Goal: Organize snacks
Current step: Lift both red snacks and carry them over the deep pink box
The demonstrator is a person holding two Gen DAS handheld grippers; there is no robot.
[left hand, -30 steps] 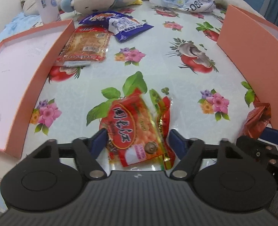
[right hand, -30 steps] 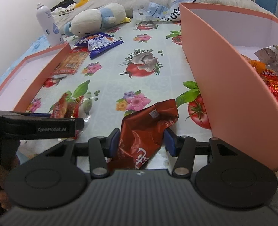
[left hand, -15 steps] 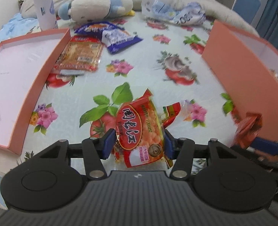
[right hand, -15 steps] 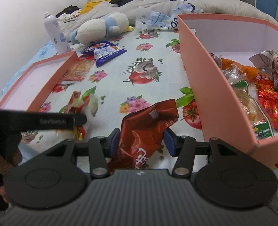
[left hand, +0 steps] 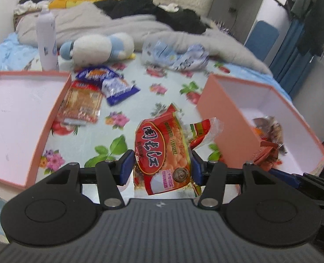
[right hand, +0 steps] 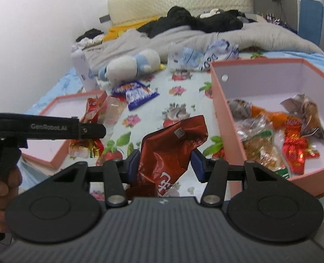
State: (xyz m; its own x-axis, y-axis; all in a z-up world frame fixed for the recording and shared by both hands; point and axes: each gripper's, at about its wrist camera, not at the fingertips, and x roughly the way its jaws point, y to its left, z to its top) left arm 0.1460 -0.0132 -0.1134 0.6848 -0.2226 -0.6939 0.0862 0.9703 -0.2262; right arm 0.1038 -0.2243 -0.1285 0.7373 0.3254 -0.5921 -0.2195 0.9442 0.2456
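My left gripper [left hand: 162,167] is shut on a red and orange snack packet [left hand: 159,146] with Chinese characters, held clear of the floral tablecloth. A smaller red and clear packet [left hand: 203,129] sticks out at its right side. My right gripper [right hand: 165,164] is shut on a crumpled dark red snack bag [right hand: 172,140], also in the air. To the right stands a pink box [right hand: 219,109] with several snacks inside. In the right wrist view the left gripper [right hand: 96,130] shows side on at the left, with a hand below it.
A shallow pink lid [left hand: 19,114] lies at the left. An orange-brown packet [left hand: 80,103] and blue packets [left hand: 115,87] lie on the cloth beyond it. Farther back are a plush toy [left hand: 100,48], a white bottle [left hand: 46,41], a crumpled plastic bag [left hand: 177,54] and bedding.
The left jaws closed onto the red packet, then lifted it off the cloth. The right gripper rose too with the dark red bag, and the inside of the pink box came into view.
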